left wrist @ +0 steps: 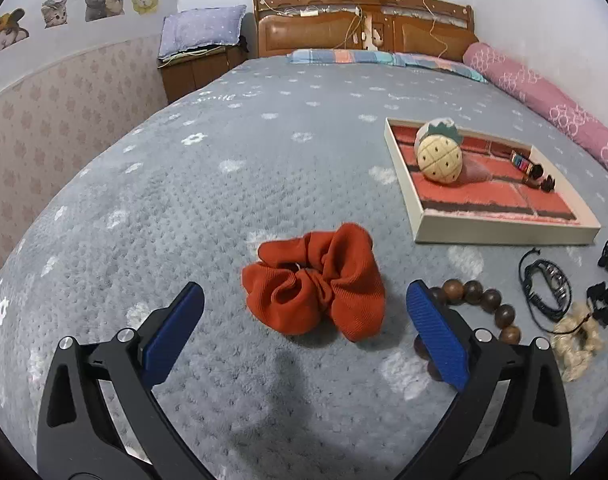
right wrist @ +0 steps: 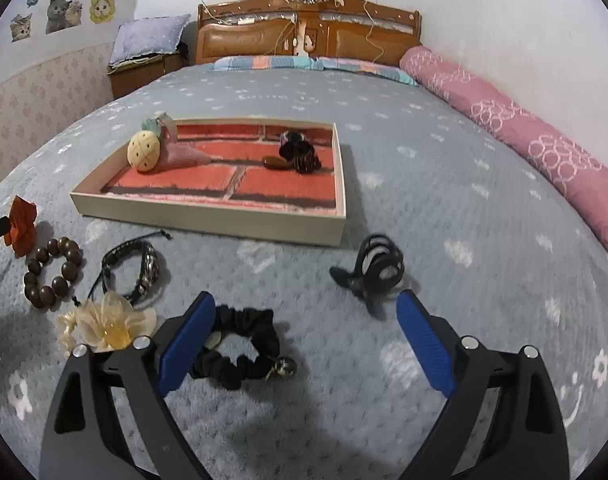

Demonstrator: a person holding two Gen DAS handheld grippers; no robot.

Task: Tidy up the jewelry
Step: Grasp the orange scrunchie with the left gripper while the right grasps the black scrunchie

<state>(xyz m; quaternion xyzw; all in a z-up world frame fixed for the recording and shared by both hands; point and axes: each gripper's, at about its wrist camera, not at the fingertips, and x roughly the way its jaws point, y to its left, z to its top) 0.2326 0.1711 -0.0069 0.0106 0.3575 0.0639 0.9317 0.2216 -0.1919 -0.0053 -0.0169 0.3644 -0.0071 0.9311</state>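
The left gripper (left wrist: 304,304) has its blue-padded fingers (left wrist: 175,332) spread wide with nothing between them, lined up on either side of the orange scrunchie (left wrist: 316,280), which lies loose on the grey bedspread (left wrist: 183,184) just ahead; the aim suggests this soft piece is the next pick, and its bulk calls for that wide opening. The right finger pad sits over the near end of the wooden bead bracelet (left wrist: 480,300), so closing here could brush the beads. The right gripper (right wrist: 304,336) is likewise splayed and empty, its left pad overlapping the black scrunchie (right wrist: 239,348) and its right tip close to the black claw clip (right wrist: 378,268), which looks slightly blurred. Further left in that view lie the cream flower hair tie (right wrist: 103,324), the black cord bracelet (right wrist: 137,270) and the beads, crowded together, probably a waiting pile. The shallow tray (right wrist: 207,212) with the brick-patterned liner stands beyond them and already holds a pineapple plush (right wrist: 143,156) and a few dark clips (right wrist: 299,154), so sorting seems partly done. Its near half is bare, and its low wall must be cleared on the way in. The bedspread to the right of the tray is open up to the pink bolster (right wrist: 544,148).
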